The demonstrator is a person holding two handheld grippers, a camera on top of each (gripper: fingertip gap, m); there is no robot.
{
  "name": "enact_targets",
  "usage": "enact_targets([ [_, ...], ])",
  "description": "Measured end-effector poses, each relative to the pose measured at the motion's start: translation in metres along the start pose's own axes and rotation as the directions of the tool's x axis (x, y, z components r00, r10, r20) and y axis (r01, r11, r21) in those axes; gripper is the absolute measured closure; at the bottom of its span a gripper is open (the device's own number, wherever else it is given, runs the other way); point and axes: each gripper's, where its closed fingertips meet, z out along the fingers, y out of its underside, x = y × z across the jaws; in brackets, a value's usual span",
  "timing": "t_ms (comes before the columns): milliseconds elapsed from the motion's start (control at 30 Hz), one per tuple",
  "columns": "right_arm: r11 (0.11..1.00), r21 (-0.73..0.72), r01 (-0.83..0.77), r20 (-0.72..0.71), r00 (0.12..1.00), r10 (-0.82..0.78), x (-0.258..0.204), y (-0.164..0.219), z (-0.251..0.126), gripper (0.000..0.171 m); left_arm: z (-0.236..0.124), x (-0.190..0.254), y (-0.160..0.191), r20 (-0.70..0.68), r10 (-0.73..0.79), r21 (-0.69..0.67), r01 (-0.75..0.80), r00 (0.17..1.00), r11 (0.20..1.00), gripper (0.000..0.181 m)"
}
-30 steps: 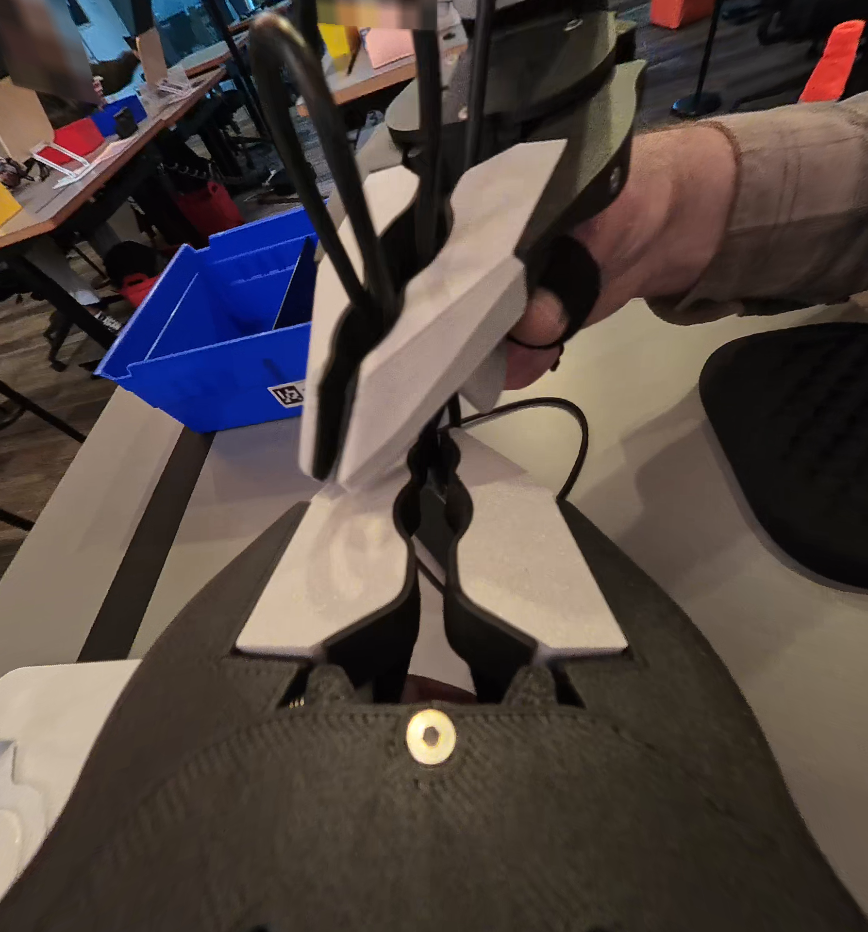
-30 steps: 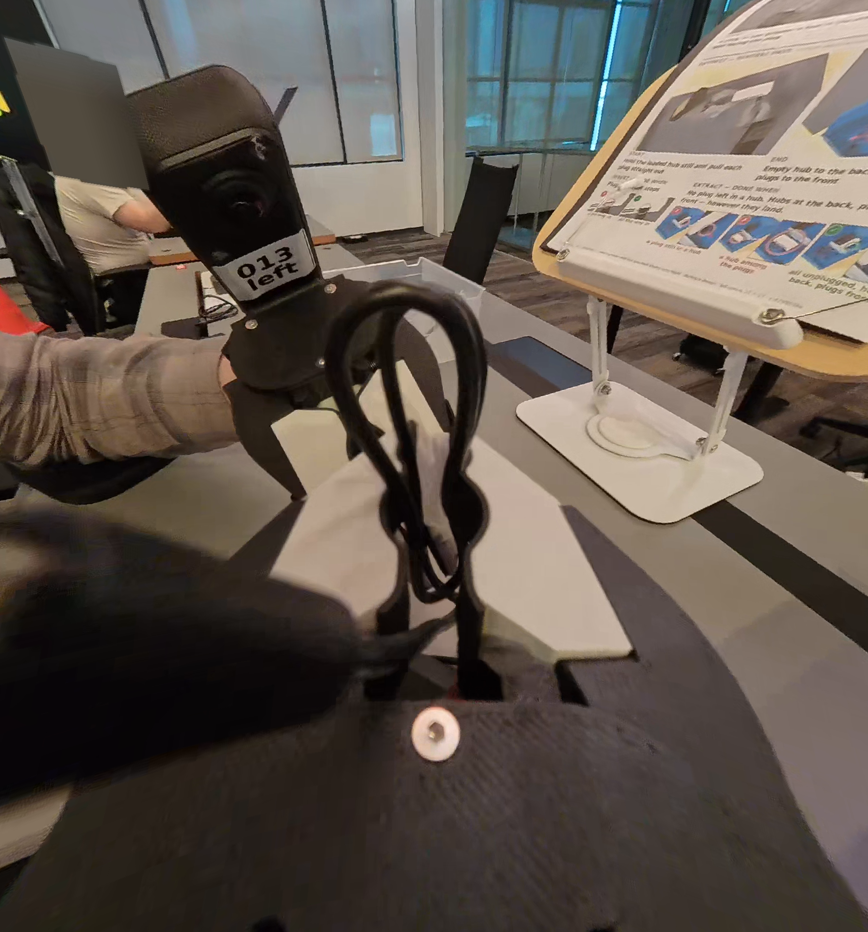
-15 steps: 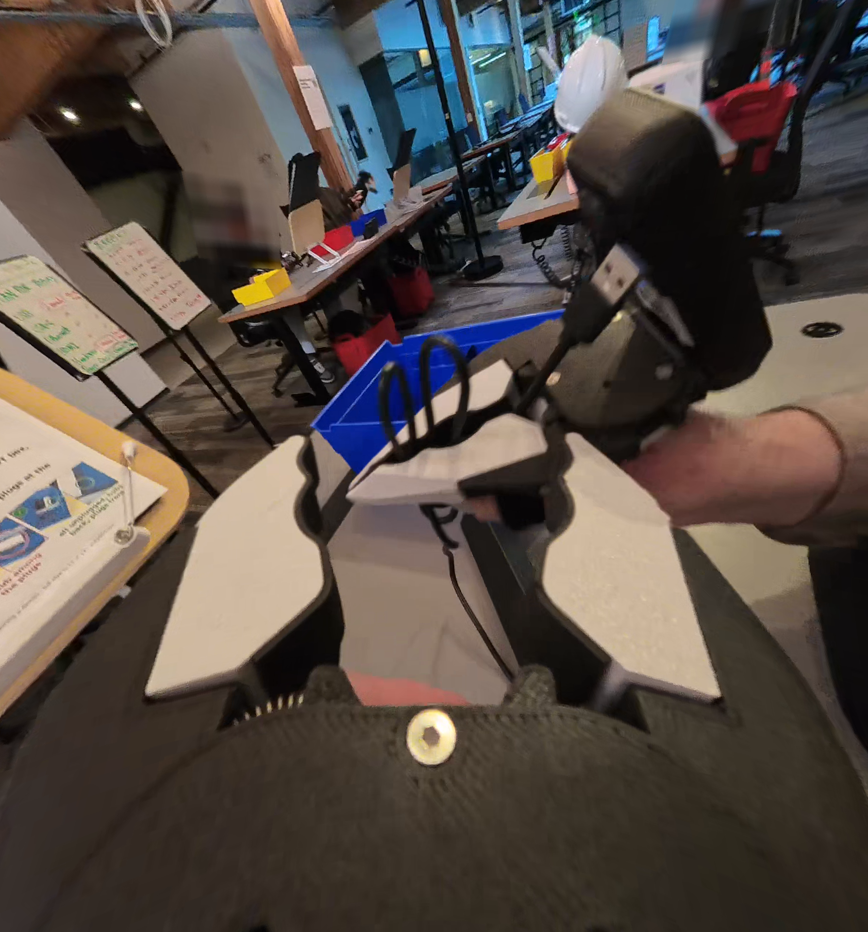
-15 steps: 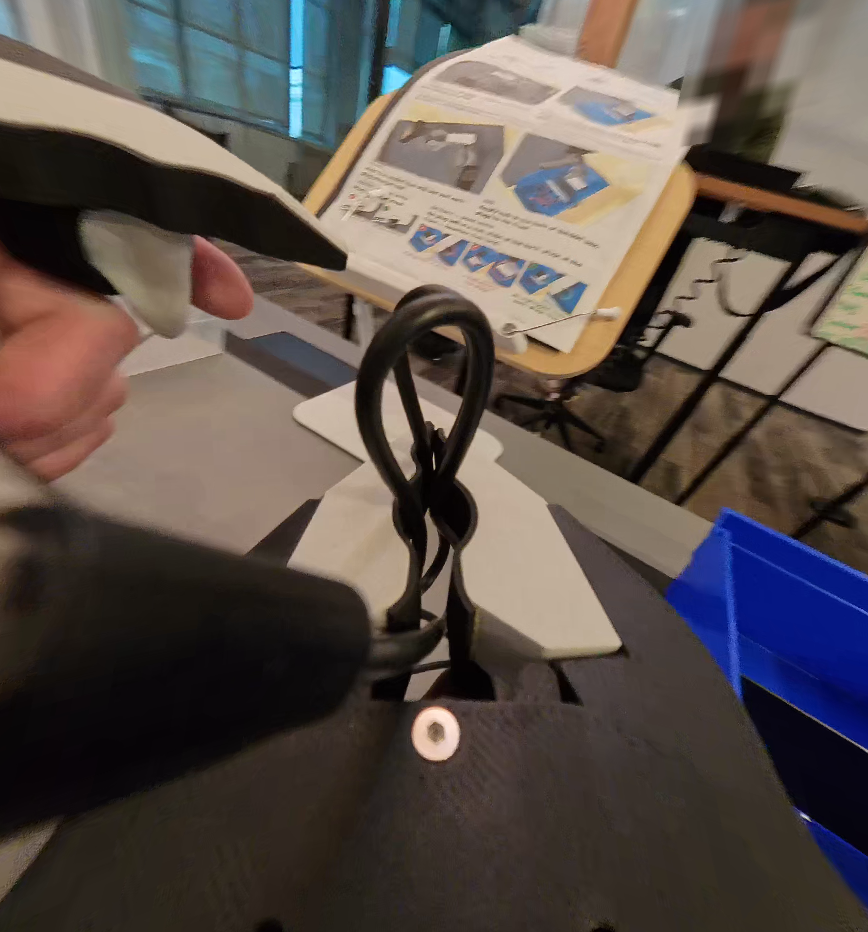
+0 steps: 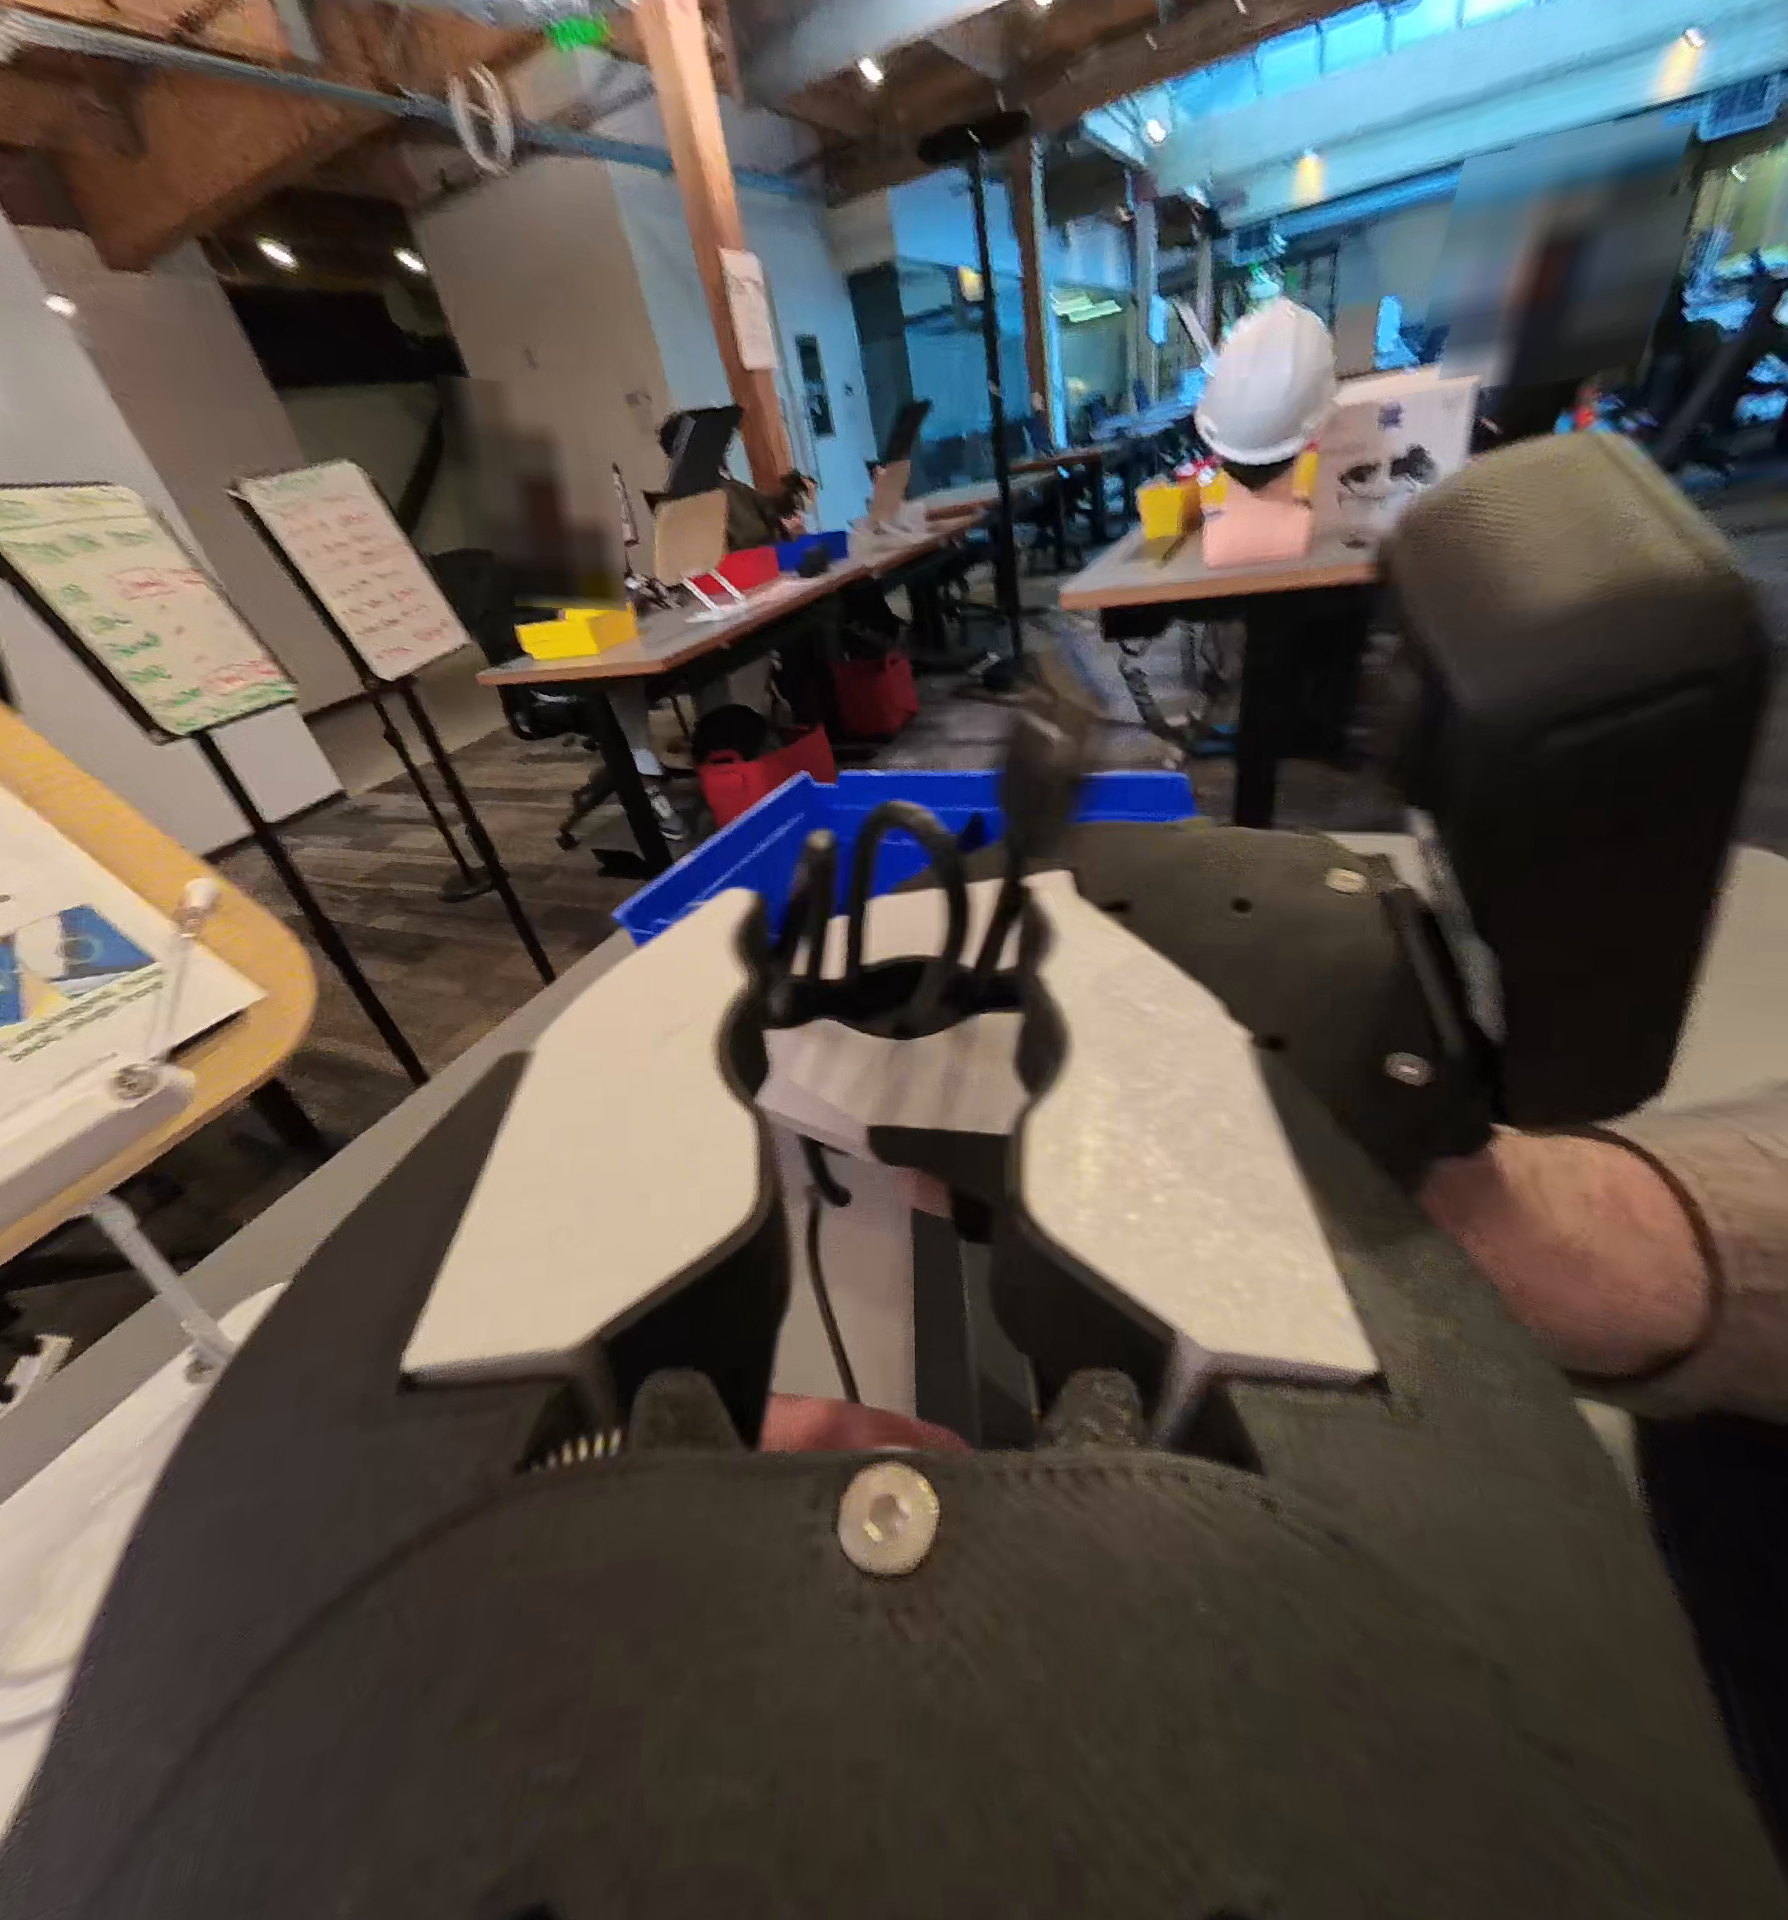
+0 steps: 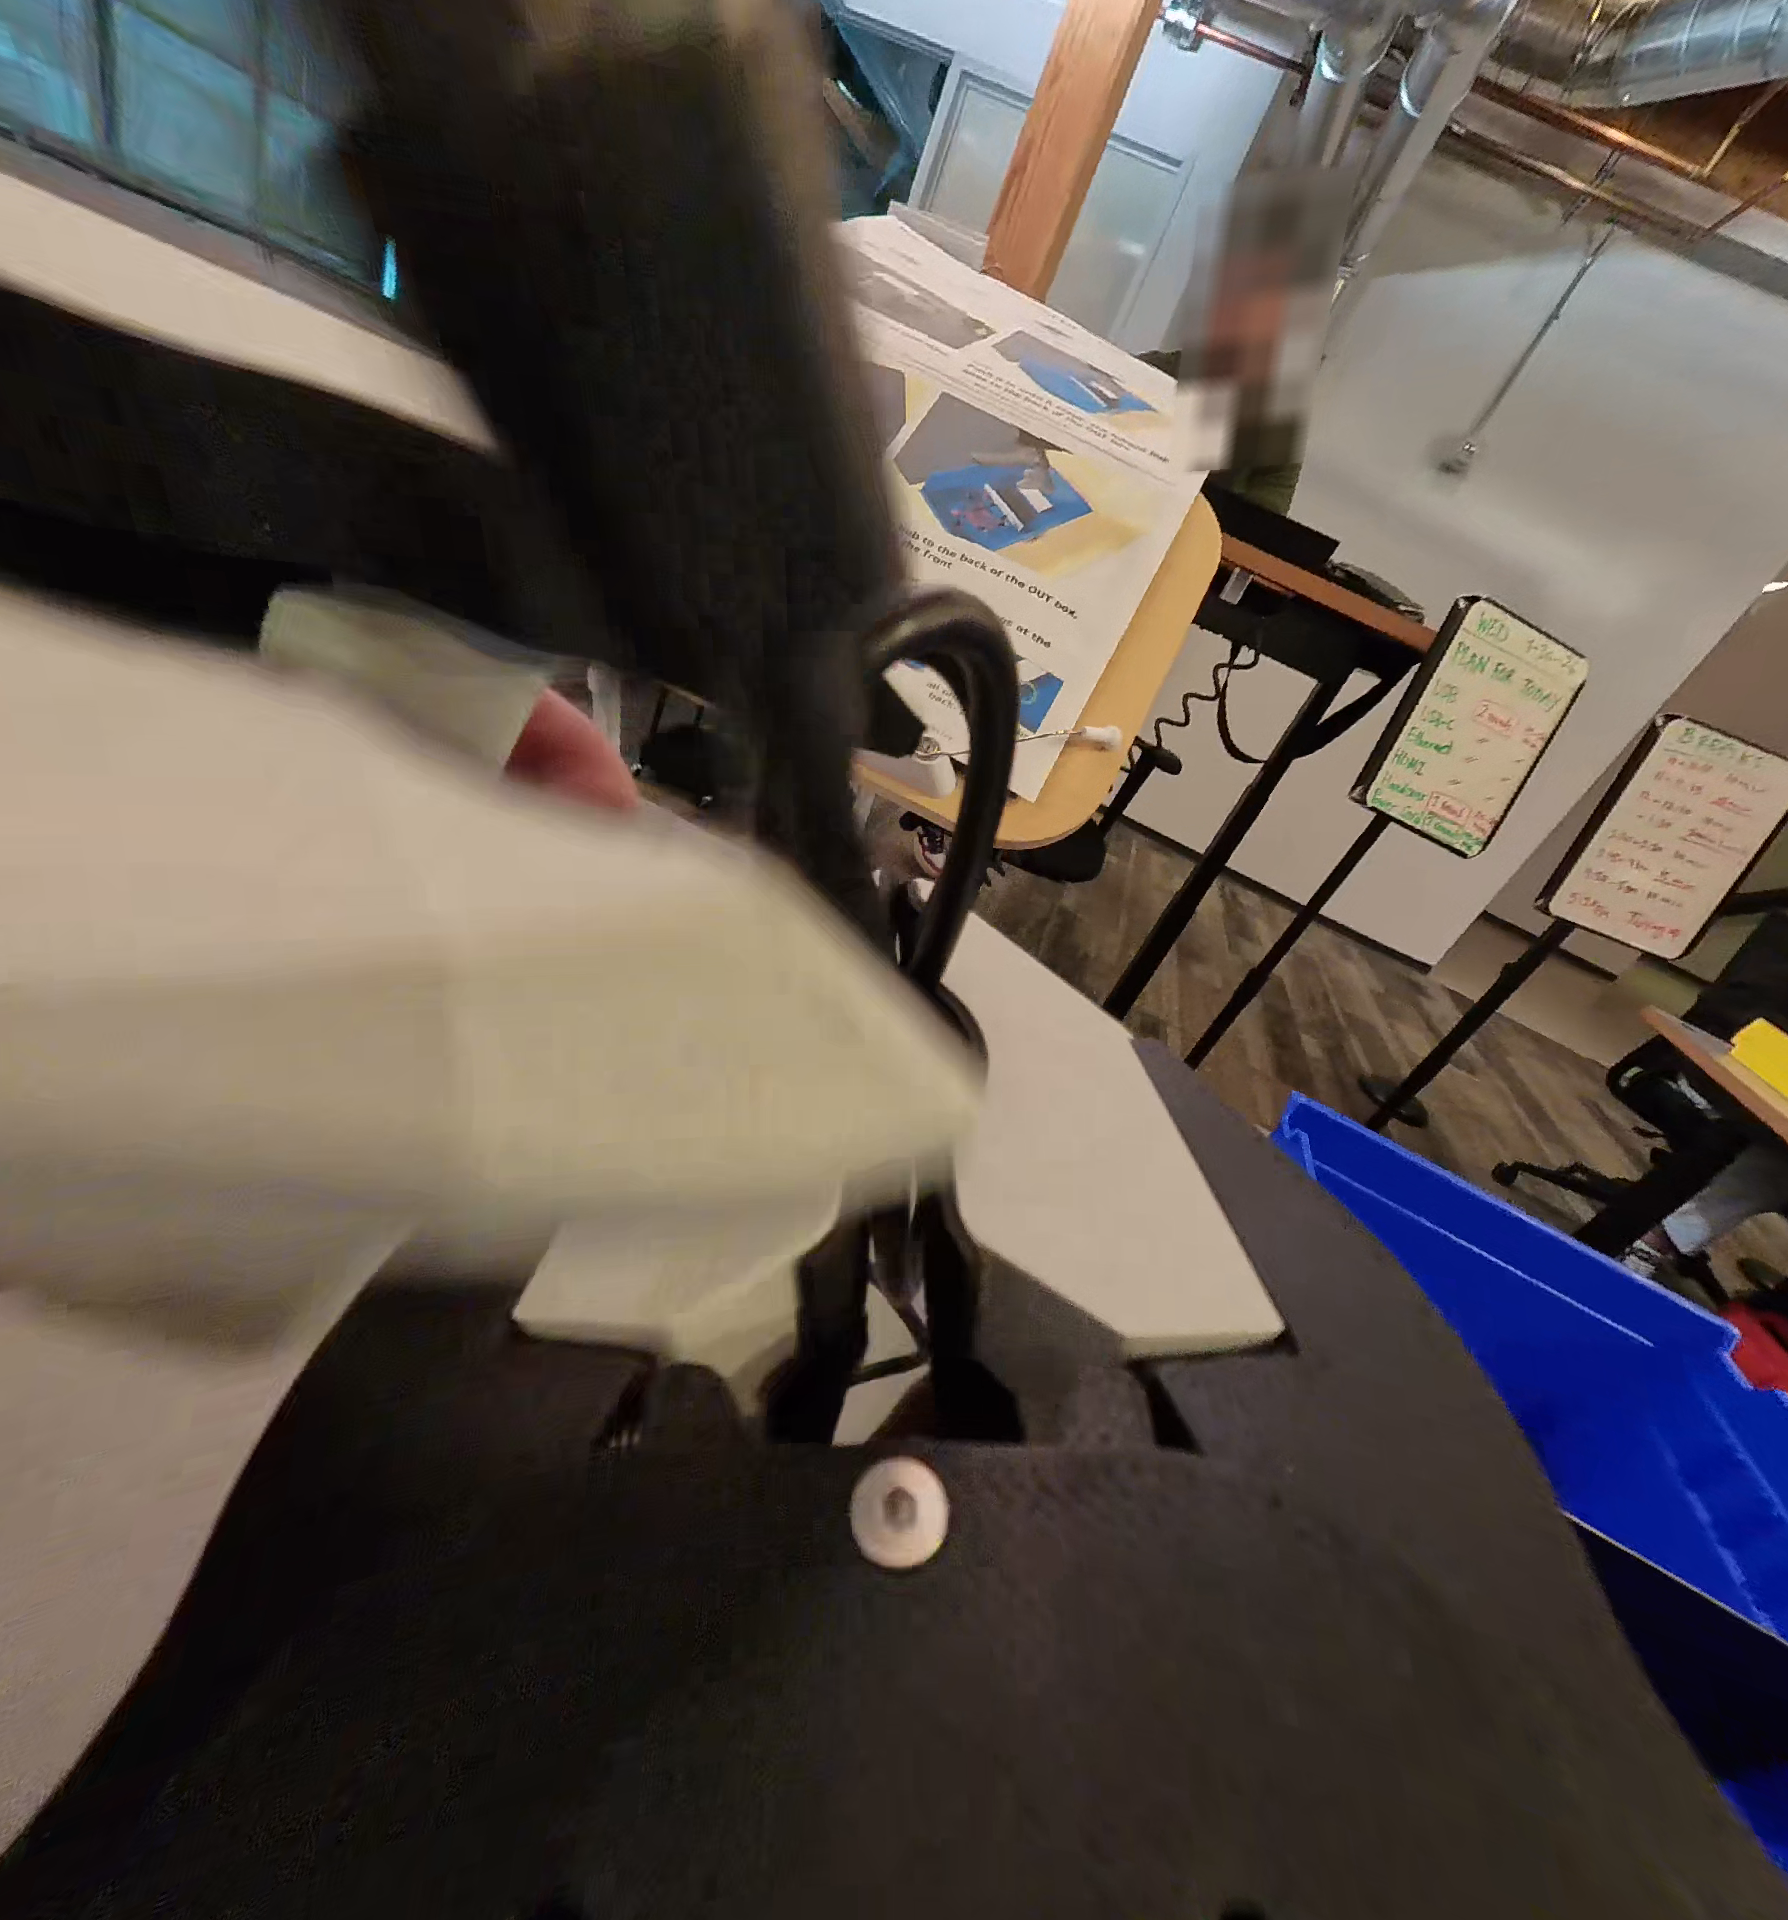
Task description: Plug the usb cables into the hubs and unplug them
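A black USB cable (image 6: pixel 983 748), folded into loops, stands up out of my right gripper (image 6: pixel 947 997), which is shut on it. In the left wrist view the loops (image 5: pixel 911 883) rise between my left gripper's two fingers. My left gripper (image 5: pixel 885 997) is open, its jaws either side of the right gripper's white fingertips (image 5: pixel 869 1081) and the cable. The right gripper comes in from the right, held by a hand (image 5: pixel 1565 1247). In the right wrist view a blurred left finger (image 6: pixel 454 1018) covers the right gripper's left finger. No hub is in view.
A blue bin (image 6: pixel 1596 1351) stands at the table's far edge, behind the grippers in the left wrist view (image 5: pixel 755 852). A wooden instruction board on a white stand (image 5: pixel 142 997) is to the left. The grey table (image 5: pixel 1783 987) lies below. Whiteboards on stands (image 6: pixel 1472 727) stand on the floor beyond. The gap from one gripper's tips to the other's is roughly 8 cm.
My left gripper was shut by the cable a second ago, then opened wide, and its jaws have now narrowed around the right gripper's tips. The right gripper has kept hold of the cable and swung towards the bin.
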Motion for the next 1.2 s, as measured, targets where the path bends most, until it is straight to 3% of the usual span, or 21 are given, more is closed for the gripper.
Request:
enact_targets([
  [67, 1.0, 0.0, 0.021, -0.009, 1.0, -0.021, -0.003, -0.001, -0.002, 0.171, -0.001, -0.008, -0.002, 0.029, -0.01, 0.048, 0.008, 1.0, 0.999, 0.163],
  [133, 1.0, 0.003, 0.028, -0.007, 1.0, -0.028, -0.005, -0.001, -0.002, 0.171, 0.0, -0.009, -0.002, 0.032, -0.005, 0.06, 0.003, 0.999, 0.998, 0.171],
  [333, 0.998, 0.02, 0.065, 0.024, 0.998, -0.065, -0.01, -0.006, -0.005, 0.17, -0.003, -0.008, -0.006, 0.036, 0.025, 0.082, -0.028, 0.999, 0.996, 0.176],
  [567, 0.999, 0.033, -0.006, 0.185, 0.983, -0.001, -0.021, -0.011, -0.013, 0.147, -0.006, -0.025, -0.005, -0.039, -0.089, 0.07, 0.092, 0.995, 0.993, 0.177],
  [800, 0.996, -0.071, -0.047, 0.442, 0.894, 0.073, -0.031, -0.01, -0.024, 0.136, -0.011, -0.026, -0.004, -0.264, -0.109, 0.018, 0.118, 0.958, 0.993, 0.177],
  [867, 0.996, -0.087, -0.023, 0.471, 0.88, 0.061, -0.031, -0.009, -0.02, 0.147, -0.012, -0.018, -0.001, -0.335, -0.087, -0.016, 0.087, 0.938, 0.996, 0.176],
  [1000, 0.994, -0.096, -0.042, 0.579, 0.811, 0.09, -0.04, -0.01, -0.02, 0.15, -0.016, -0.018, -0.001, -0.41, -0.106, -0.034, 0.101, 0.906, 0.994, 0.176],
  [1067, 0.994, -0.092, -0.059, 0.609, 0.786, 0.103, -0.043, -0.012, -0.022, 0.16, -0.017, -0.017, -0.003, -0.45, -0.13, -0.031, 0.13, 0.884, 0.991, 0.176],
  [1200, 0.994, -0.083, -0.065, 0.603, 0.791, 0.102, -0.041, -0.012, -0.022, 0.167, -0.014, -0.018, -0.004, -0.462, -0.137, -0.021, 0.143, 0.876, 0.989, 0.177],
])
